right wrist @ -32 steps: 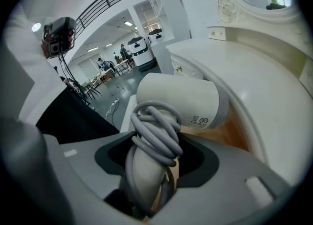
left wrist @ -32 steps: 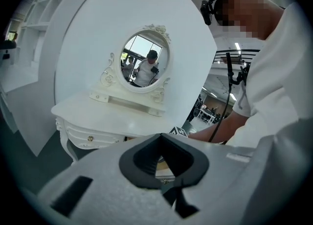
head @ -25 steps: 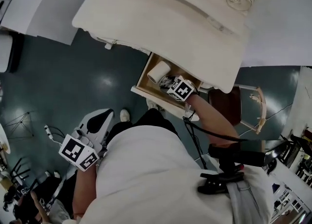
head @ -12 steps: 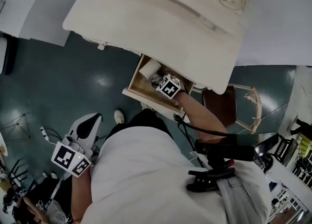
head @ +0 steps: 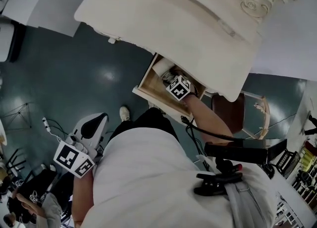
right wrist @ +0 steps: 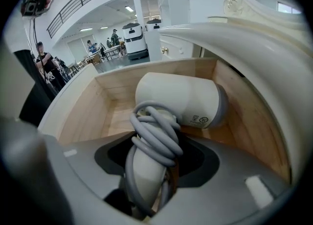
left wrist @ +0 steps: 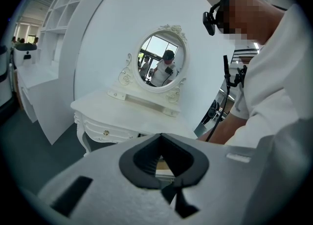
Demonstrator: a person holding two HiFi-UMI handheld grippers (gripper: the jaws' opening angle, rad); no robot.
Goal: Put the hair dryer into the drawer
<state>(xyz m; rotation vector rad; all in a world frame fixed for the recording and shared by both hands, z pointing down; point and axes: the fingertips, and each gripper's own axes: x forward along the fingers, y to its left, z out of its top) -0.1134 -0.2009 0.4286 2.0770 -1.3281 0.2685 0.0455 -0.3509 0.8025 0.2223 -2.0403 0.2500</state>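
Right hand-held gripper (right wrist: 161, 143) is clenched on the cord-wrapped handle of the white hair dryer (right wrist: 178, 101). The dryer's barrel sits inside the open wooden drawer (right wrist: 83, 109), close to the drawer's back wall; whether it touches the drawer's floor I cannot tell. Left hand-held gripper (left wrist: 161, 138) is clenched on nothing, well apart from the drawer and facing it.

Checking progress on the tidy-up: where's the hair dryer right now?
In the right gripper view, the hair dryer is inside the open wooden drawer under the white dressing table, its cord-wrapped handle gripped by the right gripper.
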